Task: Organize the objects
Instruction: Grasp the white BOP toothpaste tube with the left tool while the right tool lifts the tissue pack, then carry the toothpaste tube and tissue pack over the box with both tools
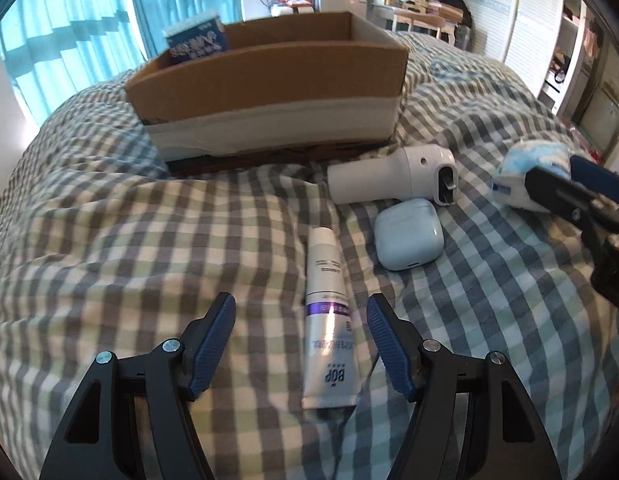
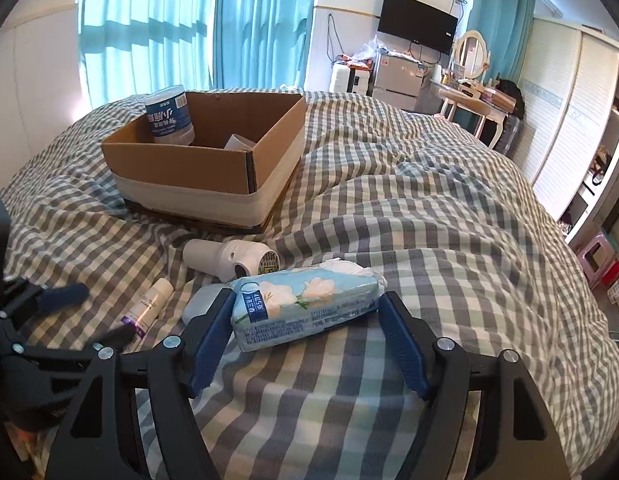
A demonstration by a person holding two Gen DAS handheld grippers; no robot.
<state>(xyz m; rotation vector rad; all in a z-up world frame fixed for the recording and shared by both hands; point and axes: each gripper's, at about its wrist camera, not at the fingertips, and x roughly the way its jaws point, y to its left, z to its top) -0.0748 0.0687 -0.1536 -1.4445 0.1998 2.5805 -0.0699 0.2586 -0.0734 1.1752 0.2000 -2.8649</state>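
Between the left gripper's [image 1: 301, 344] unclosed pads, the tube [image 1: 327, 320] points boxward; right gripper [image 2: 307, 340] clamps tissues [image 2: 305, 304].

A lived-in home bedroom.
The work surface was a bed [image 2: 429, 208] under a grey, green and white checked cover. Turquoise curtains [image 2: 181, 24] hung over a bright window. Against the far wall stood a wall-mounted television [image 2: 417, 22], a small fridge [image 2: 397, 76] piled with bags, and a white dressing table [image 2: 469, 98] with an oval mirror [image 2: 471, 54]. A louvred wardrobe [image 2: 565, 112] lined the right side.
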